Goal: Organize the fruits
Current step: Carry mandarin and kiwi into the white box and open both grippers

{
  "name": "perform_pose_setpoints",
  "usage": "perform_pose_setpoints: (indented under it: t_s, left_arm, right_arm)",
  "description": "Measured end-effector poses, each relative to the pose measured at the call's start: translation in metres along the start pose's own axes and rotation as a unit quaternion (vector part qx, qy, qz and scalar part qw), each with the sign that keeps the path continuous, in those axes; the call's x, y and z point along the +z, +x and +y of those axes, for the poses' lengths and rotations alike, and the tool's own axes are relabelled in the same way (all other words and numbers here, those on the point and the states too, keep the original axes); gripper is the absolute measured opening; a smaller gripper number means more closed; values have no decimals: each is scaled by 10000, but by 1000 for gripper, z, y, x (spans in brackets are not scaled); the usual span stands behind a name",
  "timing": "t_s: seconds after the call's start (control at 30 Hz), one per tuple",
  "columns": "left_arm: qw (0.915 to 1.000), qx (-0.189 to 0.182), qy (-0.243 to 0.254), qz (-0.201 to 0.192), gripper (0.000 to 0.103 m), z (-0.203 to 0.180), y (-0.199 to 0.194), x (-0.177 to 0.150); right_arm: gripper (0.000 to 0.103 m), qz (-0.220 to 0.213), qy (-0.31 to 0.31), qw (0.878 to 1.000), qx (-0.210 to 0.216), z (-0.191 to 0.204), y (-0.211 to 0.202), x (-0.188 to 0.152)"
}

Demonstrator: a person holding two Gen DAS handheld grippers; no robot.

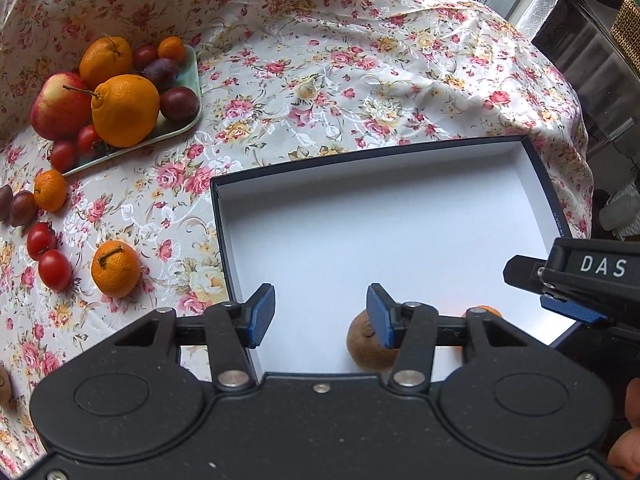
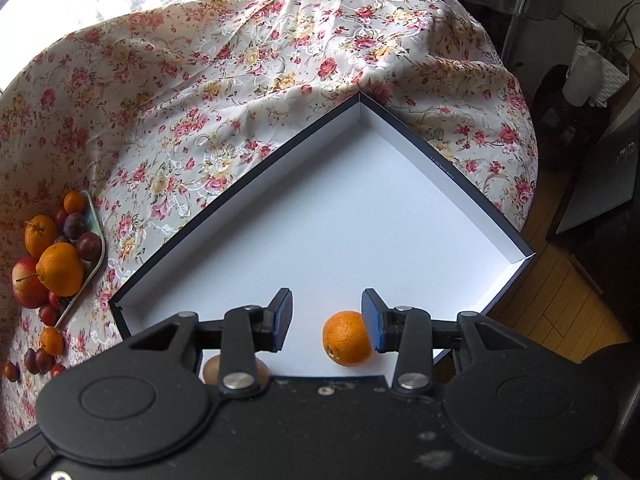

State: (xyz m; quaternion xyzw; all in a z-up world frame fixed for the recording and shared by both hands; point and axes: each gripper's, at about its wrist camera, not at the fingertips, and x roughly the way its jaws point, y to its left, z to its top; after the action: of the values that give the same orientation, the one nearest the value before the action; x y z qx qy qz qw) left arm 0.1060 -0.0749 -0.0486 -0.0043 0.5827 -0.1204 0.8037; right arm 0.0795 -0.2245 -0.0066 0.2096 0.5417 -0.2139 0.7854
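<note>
Both grippers hang over the near end of the open box, a shallow white-lined tray with dark walls standing on the flowered tablecloth. The left gripper is parted, nothing between its pads; a kiwi lies on the box floor just under its right finger, apparently free of any grip. The right gripper is likewise parted and holds nothing; a small orange rests on the box floor close against its right pad, though whether pad and peel actually touch cannot be told. Two fruits are thus in the box, near its front edge and close to one another. The remaining stock sits well to the left: a green tray piled with large oranges, an apple, plums and small tomatoes, and loose fruit on the cloth nearer by, among them a mandarin, two tomatoes and a further small orange. In my judgement the step in hand is release and withdrawal. To do it well, each gripper should lift straight up before swinging left, so that no finger nudges the round fruit and sets it rolling across the smooth floor. The loose mandarin is the nearest next candidate for the left gripper; it should be approached from above with jaws spread past its widest part.
</note>
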Motion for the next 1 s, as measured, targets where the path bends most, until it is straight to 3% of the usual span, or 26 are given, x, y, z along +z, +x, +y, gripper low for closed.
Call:
perform_pose_setpoints:
  t_s: [1.0]
  left_arm:
    - [9985, 514, -135, 111, 58, 23, -3, 0]
  right_arm:
    - [41, 380, 17, 9991, -186, 17, 13, -9]
